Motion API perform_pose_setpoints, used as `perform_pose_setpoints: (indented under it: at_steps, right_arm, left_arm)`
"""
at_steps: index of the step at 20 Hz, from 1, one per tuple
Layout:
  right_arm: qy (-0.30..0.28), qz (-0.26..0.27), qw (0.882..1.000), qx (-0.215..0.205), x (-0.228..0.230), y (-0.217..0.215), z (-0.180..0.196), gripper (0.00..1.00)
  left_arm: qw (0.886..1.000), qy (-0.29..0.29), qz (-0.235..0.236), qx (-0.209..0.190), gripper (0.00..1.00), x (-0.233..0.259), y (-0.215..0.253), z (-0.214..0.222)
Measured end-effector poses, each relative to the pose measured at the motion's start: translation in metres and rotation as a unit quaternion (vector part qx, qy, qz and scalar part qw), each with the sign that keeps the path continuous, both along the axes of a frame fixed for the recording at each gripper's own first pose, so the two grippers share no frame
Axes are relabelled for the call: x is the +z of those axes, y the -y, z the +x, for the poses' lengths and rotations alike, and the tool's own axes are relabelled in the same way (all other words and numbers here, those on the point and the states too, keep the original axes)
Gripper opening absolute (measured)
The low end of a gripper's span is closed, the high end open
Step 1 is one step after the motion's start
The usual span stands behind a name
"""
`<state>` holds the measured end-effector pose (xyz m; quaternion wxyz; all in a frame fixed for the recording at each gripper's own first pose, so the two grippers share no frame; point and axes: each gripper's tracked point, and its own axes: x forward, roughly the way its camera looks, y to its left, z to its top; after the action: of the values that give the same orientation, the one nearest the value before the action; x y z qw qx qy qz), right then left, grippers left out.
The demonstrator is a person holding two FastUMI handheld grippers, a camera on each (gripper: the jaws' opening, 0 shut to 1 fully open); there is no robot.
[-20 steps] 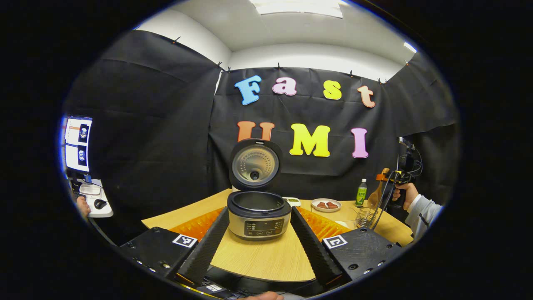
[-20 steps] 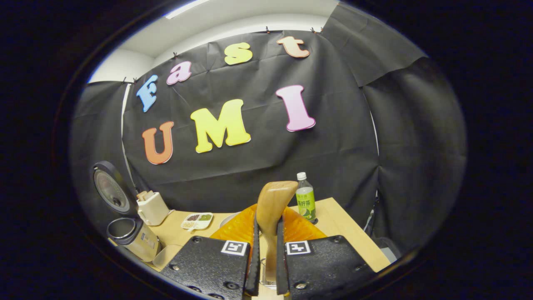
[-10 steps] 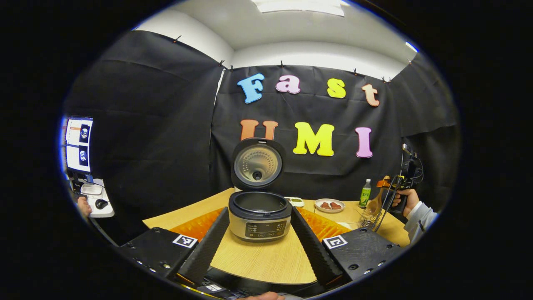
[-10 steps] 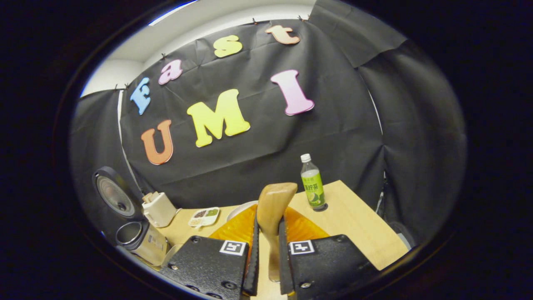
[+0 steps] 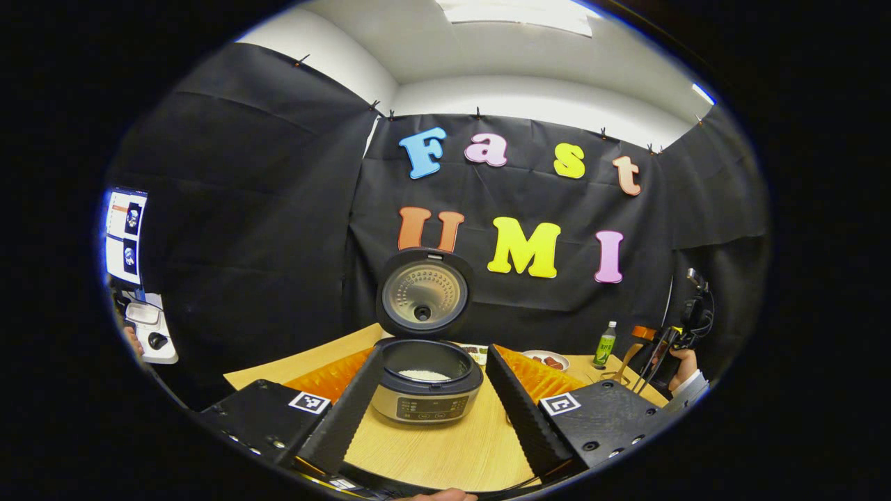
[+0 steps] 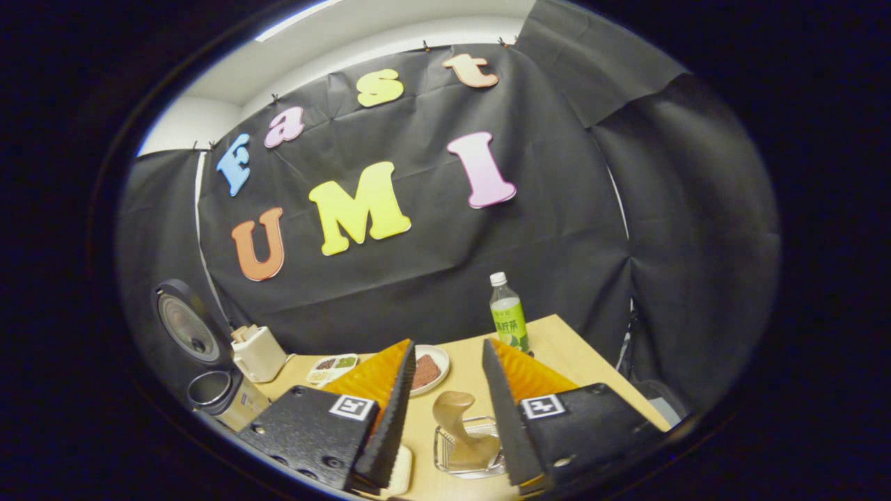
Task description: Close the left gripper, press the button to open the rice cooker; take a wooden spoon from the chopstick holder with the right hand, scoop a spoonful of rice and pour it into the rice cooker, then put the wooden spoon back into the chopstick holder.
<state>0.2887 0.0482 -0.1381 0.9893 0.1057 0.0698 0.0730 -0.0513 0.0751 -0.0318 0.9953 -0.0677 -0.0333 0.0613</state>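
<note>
At the left of the left gripper view, the left gripper [image 5: 433,355] hangs with its two black ribbed fingers spread wide, holding nothing. Between them on the pale wooden table [image 5: 445,452] stands the round silver-and-black rice cooker [image 5: 426,400], its domed lid [image 5: 422,292] upright and a low bed of white rice [image 5: 424,375] in the pot. Its front panel carries buttons and markings too small to read. In the right gripper view, the right gripper [image 6: 446,346] is likewise parted and empty. Just below the gap, the light-brown wooden spoon [image 6: 456,417] stands head-up in the shiny rectangular metal chopstick holder [image 6: 440,445], touched by neither finger. Farther right stands a clear plastic bottle with a green label [image 6: 509,316]; its print cannot be made out. Each gripper bears square black-and-white marker tags, which are patterns, not words. Judging by the open cooker, the rice inside and the spoon resting in its holder, the final step, returning the spoon, looks as good as done. The next move calls only for drawing the right gripper up and back, without clipping the spoon's head or tipping the holder.
</note>
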Motion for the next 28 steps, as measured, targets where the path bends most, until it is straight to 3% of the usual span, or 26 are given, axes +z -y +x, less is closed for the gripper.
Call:
perform_pose_setpoints:
  at_steps: [2,3,4,9,11,12,15,16,17,20,22,23,25,28]
  right_arm:
    - [0.010,-0.020,1.000,-0.010,0.007,0.007,-0.012,0.78]
    - [0.015,-0.030,0.999,-0.020,0.007,0.013,-0.018,0.92]
    - [0.021,-0.041,0.999,-0.024,0.012,0.016,-0.025,0.94]
    - [0.021,-0.086,0.995,-0.038,0.025,0.024,-0.075,0.96]
    - [0.037,-0.072,0.997,-0.014,0.048,0.010,-0.109,0.91]
    - [0.047,-0.068,0.997,-0.007,0.055,0.007,-0.125,0.95]
    - [0.067,-0.067,0.995,0.017,0.073,0.002,-0.167,0.95]
    - [0.068,-0.080,0.994,0.028,0.072,0.001,-0.179,0.91]
    - [0.074,-0.086,0.993,0.039,0.075,0.000,-0.192,0.95]
    - [0.087,-0.075,0.991,0.075,0.077,-0.002,-0.227,0.95]
    - [0.094,-0.072,0.990,0.070,0.075,0.010,-0.235,0.95]
    - [0.095,-0.077,0.990,0.072,0.072,0.015,-0.237,0.90]
    - [0.096,-0.078,0.991,0.059,0.068,0.027,-0.237,0.95]
    - [0.088,-0.074,0.992,0.043,0.060,0.044,-0.237,0.95]
  left_arm:
    - [1.000,-0.010,0.004,0.003,0.94,0.005,-0.008,0.014]
    - [1.000,-0.012,0.014,0.008,0.94,0.011,-0.014,0.023]
    - [1.000,-0.013,0.022,0.013,0.94,0.015,-0.019,0.031]
    - [0.999,-0.016,0.033,0.023,0.94,0.035,-0.030,0.065]
    - [0.999,-0.019,0.032,0.025,0.94,0.043,-0.034,0.080]
    - [0.999,-0.022,0.031,0.026,0.94,0.048,-0.036,0.086]
    - [0.999,-0.005,0.036,0.028,0.94,0.076,-0.041,0.113]
    - [0.999,0.004,0.036,0.027,0.94,0.086,-0.043,0.124]
    - [0.999,0.008,0.036,0.032,0.94,0.091,-0.049,0.137]
    - [1.000,0.010,0.022,0.020,0.94,0.107,-0.054,0.178]
    - [1.000,0.021,0.018,0.004,0.94,0.121,-0.053,0.209]
    - [0.999,0.023,0.032,0.010,0.94,0.125,-0.062,0.226]
    - [0.998,0.021,0.060,0.023,0.94,0.129,-0.071,0.260]
    - [1.000,0.005,0.027,0.015,0.94,0.123,-0.068,0.307]
